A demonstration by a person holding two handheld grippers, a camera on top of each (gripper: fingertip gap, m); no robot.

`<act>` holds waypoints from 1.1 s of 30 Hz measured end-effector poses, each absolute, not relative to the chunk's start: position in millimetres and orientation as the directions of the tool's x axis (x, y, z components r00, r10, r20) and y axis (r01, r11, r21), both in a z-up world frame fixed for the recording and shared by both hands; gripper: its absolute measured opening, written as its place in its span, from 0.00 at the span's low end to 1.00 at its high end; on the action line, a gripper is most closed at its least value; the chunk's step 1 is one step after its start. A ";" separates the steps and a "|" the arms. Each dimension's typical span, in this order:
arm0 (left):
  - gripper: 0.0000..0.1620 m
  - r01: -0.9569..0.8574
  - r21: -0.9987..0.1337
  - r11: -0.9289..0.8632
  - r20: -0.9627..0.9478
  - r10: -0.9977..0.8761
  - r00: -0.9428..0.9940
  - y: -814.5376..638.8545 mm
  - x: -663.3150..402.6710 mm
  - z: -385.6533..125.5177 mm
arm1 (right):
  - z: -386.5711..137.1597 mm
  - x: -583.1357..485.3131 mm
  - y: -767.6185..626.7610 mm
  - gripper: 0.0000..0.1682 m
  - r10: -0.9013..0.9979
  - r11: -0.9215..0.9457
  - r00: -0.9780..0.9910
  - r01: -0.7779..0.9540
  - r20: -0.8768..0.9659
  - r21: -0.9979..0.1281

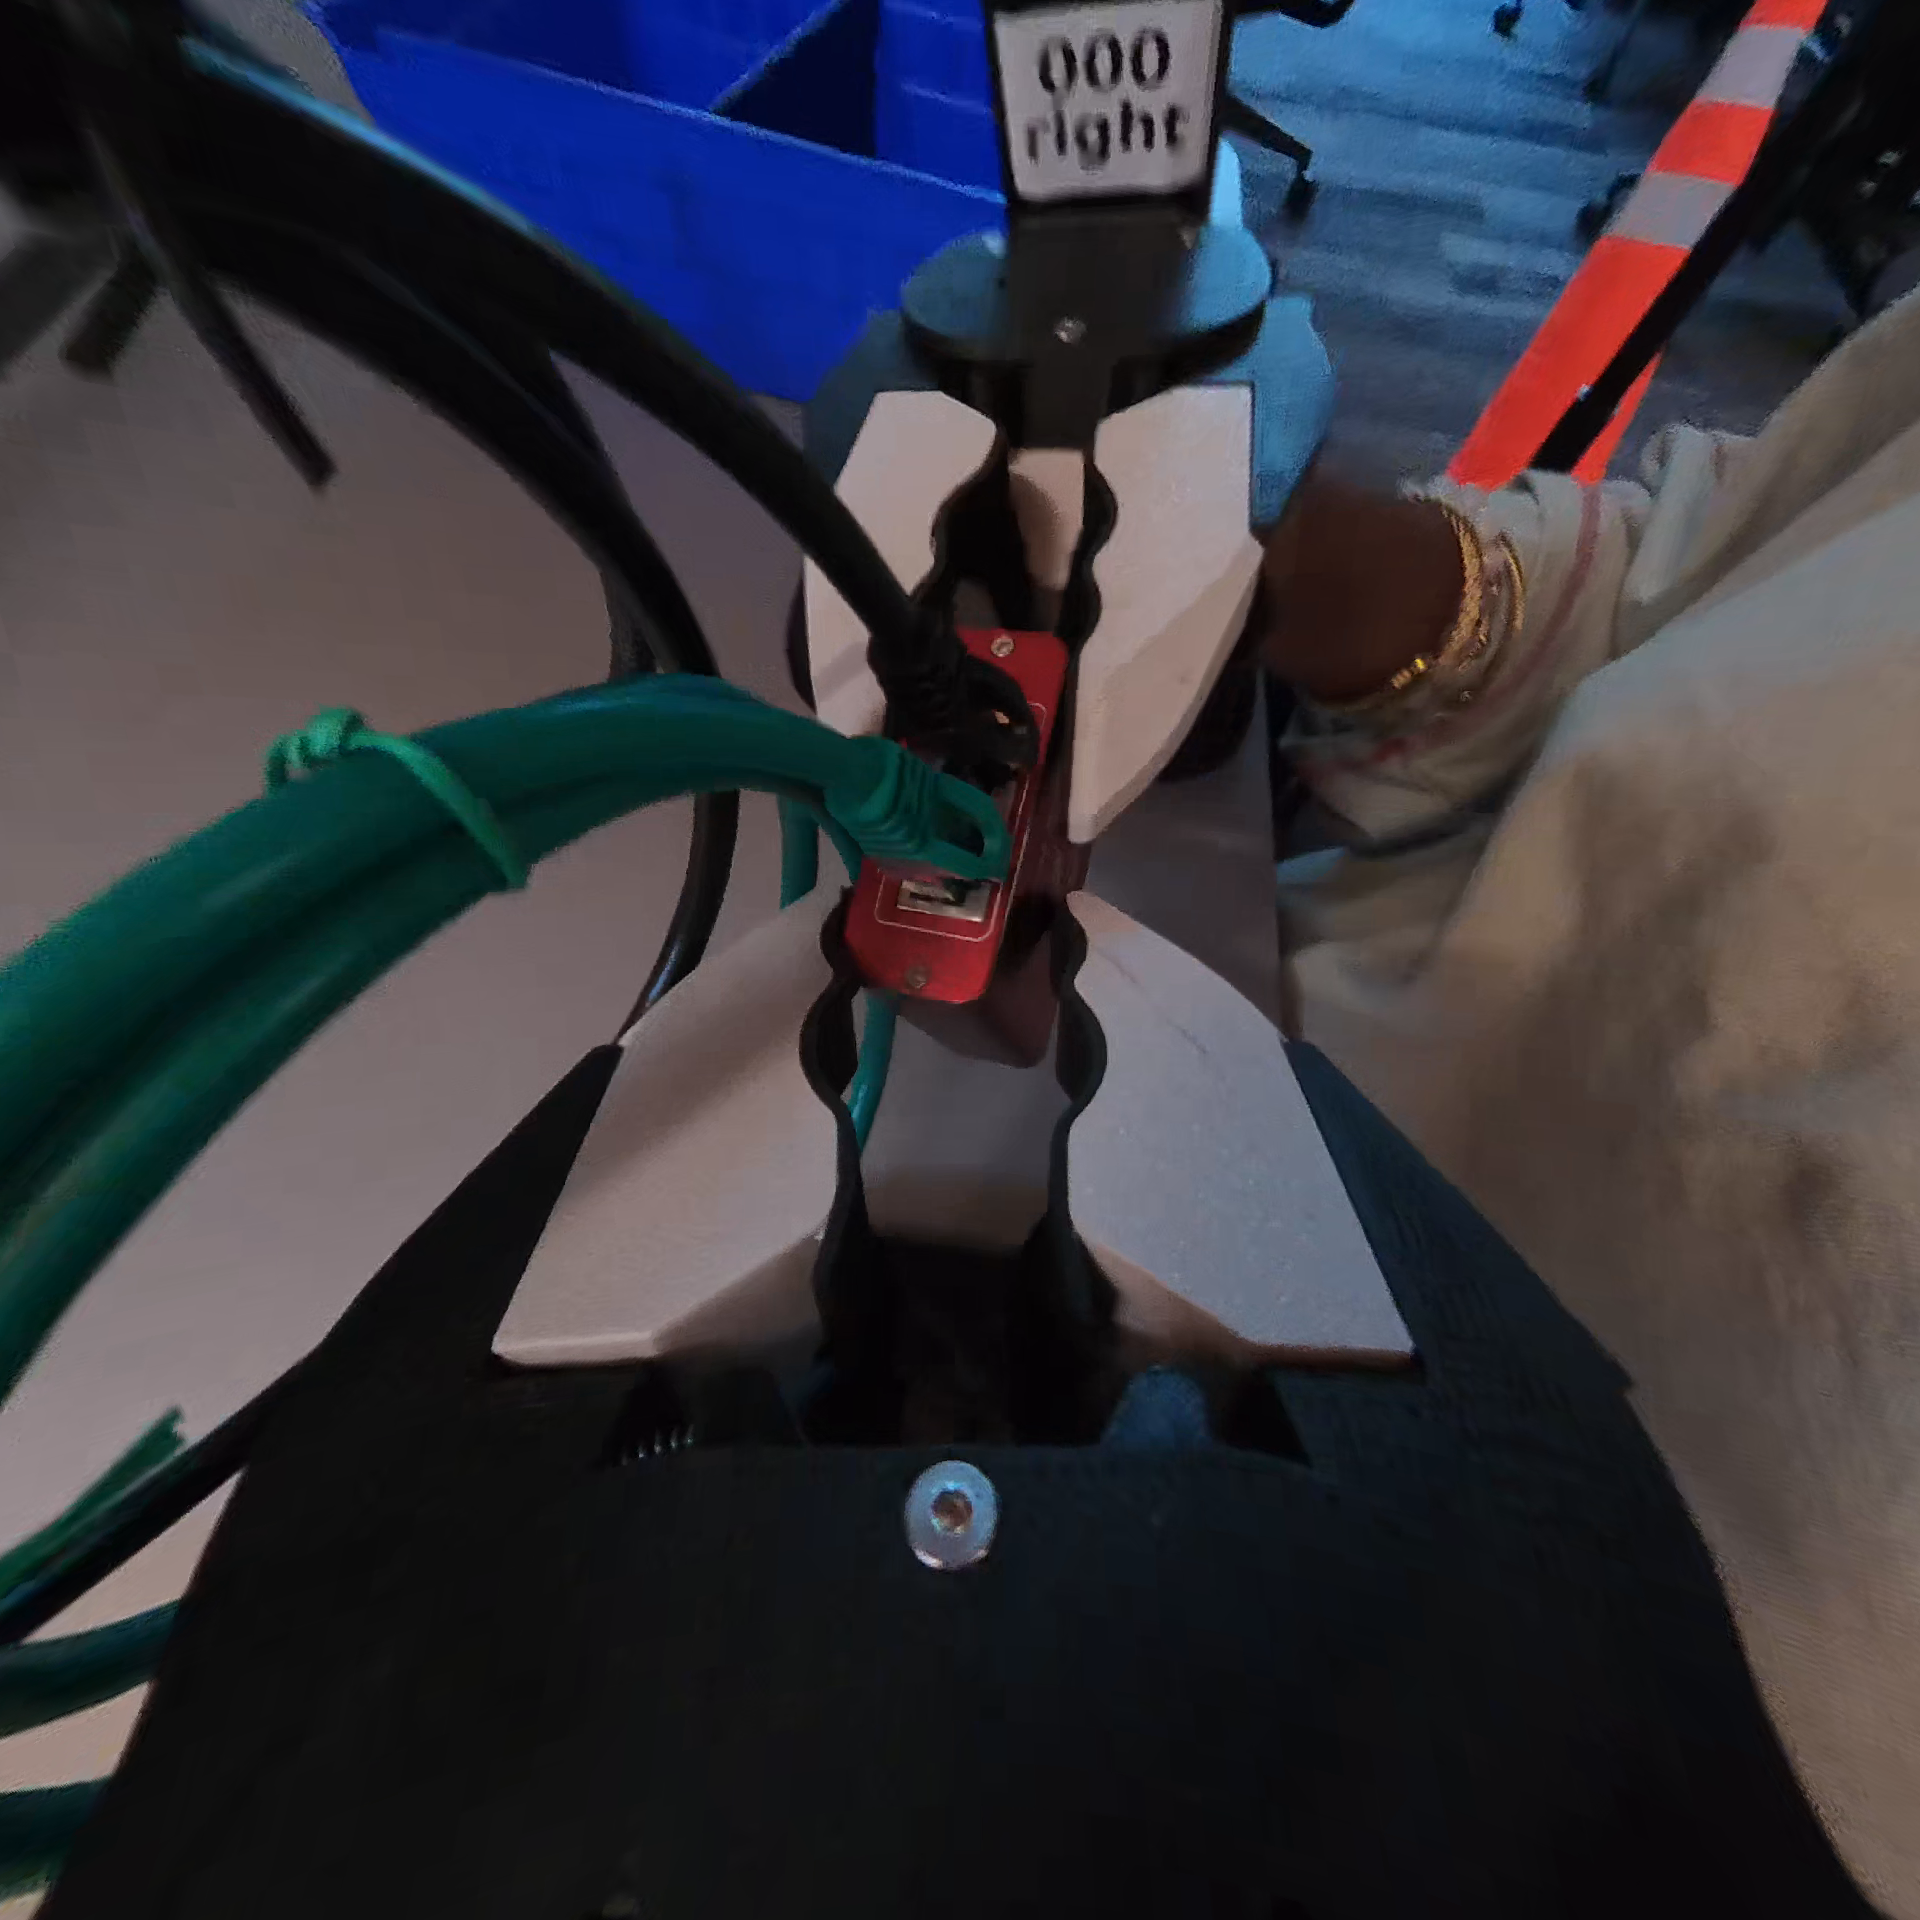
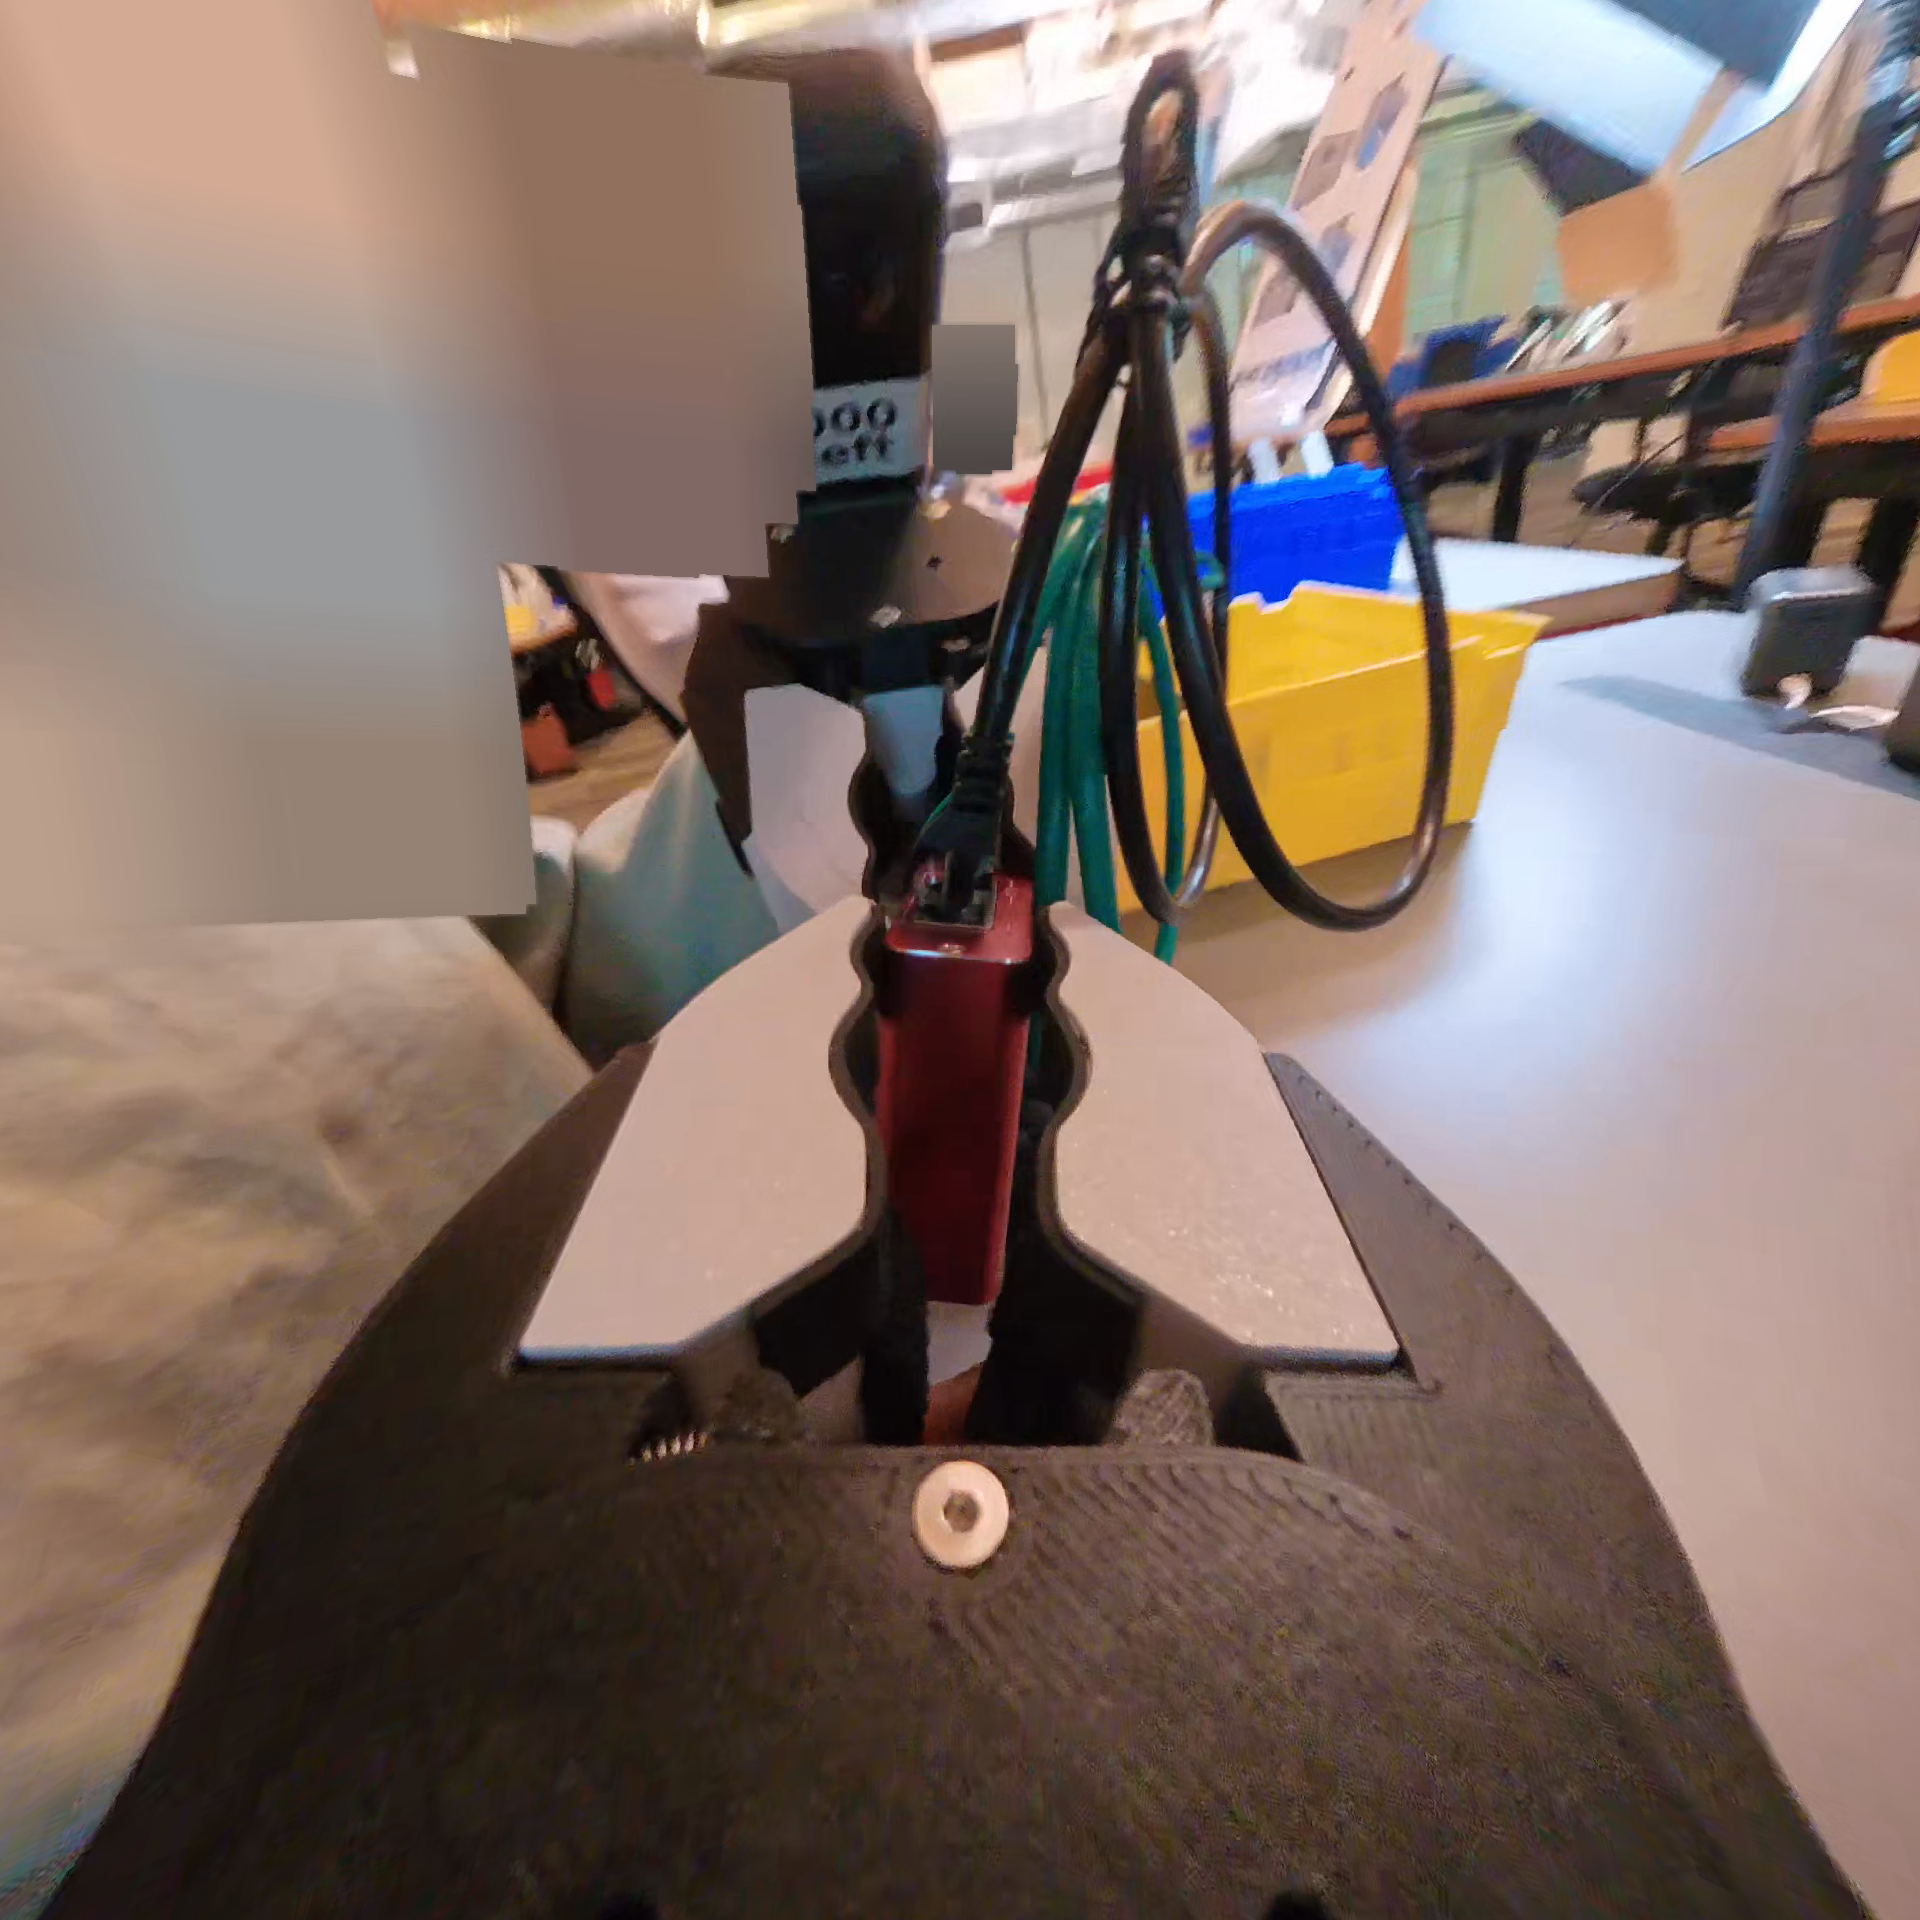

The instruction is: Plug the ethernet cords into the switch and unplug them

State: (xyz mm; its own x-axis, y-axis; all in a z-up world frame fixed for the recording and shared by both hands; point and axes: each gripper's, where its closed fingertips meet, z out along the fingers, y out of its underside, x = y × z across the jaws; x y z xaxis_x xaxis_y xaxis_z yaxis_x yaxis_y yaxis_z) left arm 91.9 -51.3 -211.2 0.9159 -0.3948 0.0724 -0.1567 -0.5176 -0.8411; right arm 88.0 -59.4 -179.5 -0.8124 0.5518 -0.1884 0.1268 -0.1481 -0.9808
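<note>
A red switch (image 1: 951, 935) is held in the air between both grippers. My right gripper (image 2: 956, 935) is shut on the switch (image 2: 951, 1091) and faces me in the left wrist view (image 1: 977, 769). A black cord's plug (image 1: 935, 675) and a green cord's plug (image 1: 914, 821) sit in its ports, and the nearest port (image 1: 940, 894) is empty. My left gripper (image 1: 951, 925) has its jaws a narrow gap apart at the switch's near end. A green strand (image 1: 873, 1070) runs through that gap. I cannot tell whether it grips anything. The black plug (image 2: 966, 821) also shows in the right wrist view.
A tied bundle of green cord (image 1: 260, 914) and black cord loops (image 1: 520, 343) hang left. A blue bin (image 1: 675, 187) stands behind. A yellow bin (image 2: 1330, 717), a blue bin (image 2: 1288, 530) and a dark block (image 2: 1808, 623) sit on the white table (image 2: 1558, 935). A person's sleeve (image 1: 1558, 987) is right. Only a small space, under 4 cm, lies between the two pairs of fingers.
</note>
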 end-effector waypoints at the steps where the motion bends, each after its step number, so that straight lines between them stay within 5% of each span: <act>1: 0.22 -0.146 -0.859 -0.490 0.060 -0.379 0.923 -48.2 89.5 -205.8 | -174.8 85.9 -55.4 0.16 0.562 -0.205 -0.801 0.107 -0.207 -0.973; 4: 0.31 -0.139 -0.958 -0.249 -0.071 -0.264 0.962 -37.8 75.9 -169.9 | -150.3 82.7 -27.5 0.15 0.509 -0.533 -0.779 0.048 -0.366 -0.845; 9: 0.34 -0.205 -0.918 0.340 -0.166 0.138 0.976 -47.0 66.4 -117.6 | -135.5 79.9 39.9 0.15 0.170 -0.966 -0.777 -0.009 -0.607 -0.259; 11: 0.32 -0.252 -0.920 0.300 -0.202 0.190 0.961 -38.2 73.5 -135.6 | -137.9 79.1 49.7 0.16 0.108 -0.990 -0.781 -0.027 -0.616 -0.139; 15: 0.38 0.257 -0.940 0.226 0.246 -0.077 0.966 -9.5 96.2 -161.0 | -137.3 79.3 51.2 0.15 0.043 -0.999 -0.800 -0.021 -0.599 -0.044; 18: 0.37 0.453 -0.879 0.152 0.420 -0.205 0.884 2.7 103.0 -162.7 | -136.7 79.0 38.7 0.15 0.066 -0.996 -0.802 -0.015 -0.593 -0.089; 20: 0.19 0.468 -0.872 0.145 0.433 -0.220 0.874 5.1 103.8 -161.1 | -135.8 79.7 35.0 0.15 0.059 -0.997 -0.811 -0.014 -0.582 -0.080; 22: 0.18 0.463 -0.874 0.150 0.425 -0.227 0.876 2.2 102.6 -158.9 | -134.1 80.5 32.1 0.15 0.069 -0.995 -0.820 -0.014 -0.568 -0.101; 26: 0.17 0.492 -0.866 0.088 0.458 -0.254 0.852 -10.8 91.8 -158.0 | -139.8 77.0 13.3 0.18 0.290 -0.896 -0.775 -0.014 -0.562 -0.444; 30: 0.16 0.369 -0.929 0.028 0.364 -0.114 0.925 -25.9 67.0 -158.1 | -178.2 67.5 18.0 0.42 0.849 -0.263 -0.499 -0.116 -0.173 -0.958; 32: 0.16 0.382 -0.924 -0.003 0.379 -0.114 0.918 -29.6 64.0 -157.8 | -185.9 70.0 32.2 0.58 0.921 0.209 -0.305 -0.136 0.242 -0.968; 33: 0.16 0.374 -0.927 -0.039 0.376 -0.110 0.920 -29.0 64.8 -161.3 | -185.4 72.8 32.1 0.62 0.851 0.449 -0.234 -0.140 0.470 -0.883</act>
